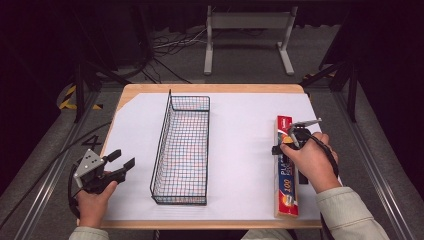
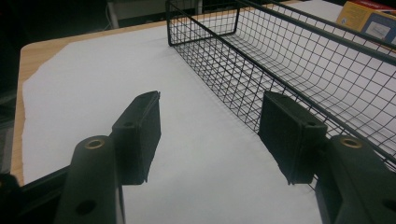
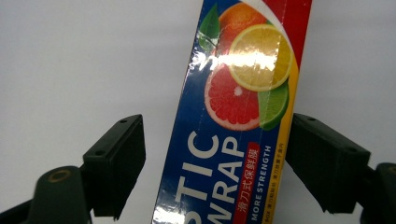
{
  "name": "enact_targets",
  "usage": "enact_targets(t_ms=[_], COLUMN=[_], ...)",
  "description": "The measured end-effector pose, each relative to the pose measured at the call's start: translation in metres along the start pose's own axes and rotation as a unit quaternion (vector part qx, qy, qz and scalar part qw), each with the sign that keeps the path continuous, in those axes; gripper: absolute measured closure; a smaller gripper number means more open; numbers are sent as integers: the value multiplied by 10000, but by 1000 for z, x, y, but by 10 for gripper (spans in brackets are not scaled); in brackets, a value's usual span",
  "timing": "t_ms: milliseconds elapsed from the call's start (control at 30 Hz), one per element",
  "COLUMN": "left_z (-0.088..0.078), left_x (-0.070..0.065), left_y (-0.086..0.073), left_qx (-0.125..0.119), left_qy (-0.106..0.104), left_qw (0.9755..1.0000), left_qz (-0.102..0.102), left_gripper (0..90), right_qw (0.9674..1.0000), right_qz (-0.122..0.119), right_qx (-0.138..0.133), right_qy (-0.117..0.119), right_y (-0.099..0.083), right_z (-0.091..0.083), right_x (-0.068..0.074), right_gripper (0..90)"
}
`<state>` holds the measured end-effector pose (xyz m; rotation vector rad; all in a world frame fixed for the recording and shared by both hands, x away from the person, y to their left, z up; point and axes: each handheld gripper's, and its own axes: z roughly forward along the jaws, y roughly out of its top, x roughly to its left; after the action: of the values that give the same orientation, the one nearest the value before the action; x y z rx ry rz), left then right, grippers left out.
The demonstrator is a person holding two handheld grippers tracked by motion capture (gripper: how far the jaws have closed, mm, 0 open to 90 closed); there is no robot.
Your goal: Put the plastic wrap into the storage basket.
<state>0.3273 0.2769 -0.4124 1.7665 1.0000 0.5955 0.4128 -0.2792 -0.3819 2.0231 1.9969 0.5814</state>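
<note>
The wire basket sits in the middle of the counter with nothing in it. A long box of plastic wrap lies flat on the white sheet, well to the right of the basket. The right tongs are spread wide around the box, not pinching it. The left tongs are spread too, just beside the basket. Cables lie on the grey floor behind.

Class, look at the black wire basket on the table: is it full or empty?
Empty. Through the wire basket only white paper shows; the plastic wrap box lies outside it.
</note>
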Motion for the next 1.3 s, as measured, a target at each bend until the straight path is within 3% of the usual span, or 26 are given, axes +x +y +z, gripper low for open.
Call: enact_targets(t_ms=[167,367,800,967,1300], left_z=[-1,-1,0,0,0], left_x=[0,1,1,1,1], left_y=[0,0,0,0,0], left_qx=[-19,-22,19,-2,-11], left_qy=[12,28,31,36,52], left_qw=[10000,10000,10000,10000,10000], left_qz=[-17,-22,-36,-46,-42], left_gripper=[392,390,391,391,391], right_qw=[9997,9978,9893,9886,9916], right_qz=[34,96,281,350,616], right_qx=[118,513,1129,1223,1052], right_qy=[-210,-402,-878,-811,-429], right_y=[3,7,11,13,22], right_z=[6,13,22,21,10], right_x=[4,7,15,13,14], right_gripper=[235,272,379,395,406])
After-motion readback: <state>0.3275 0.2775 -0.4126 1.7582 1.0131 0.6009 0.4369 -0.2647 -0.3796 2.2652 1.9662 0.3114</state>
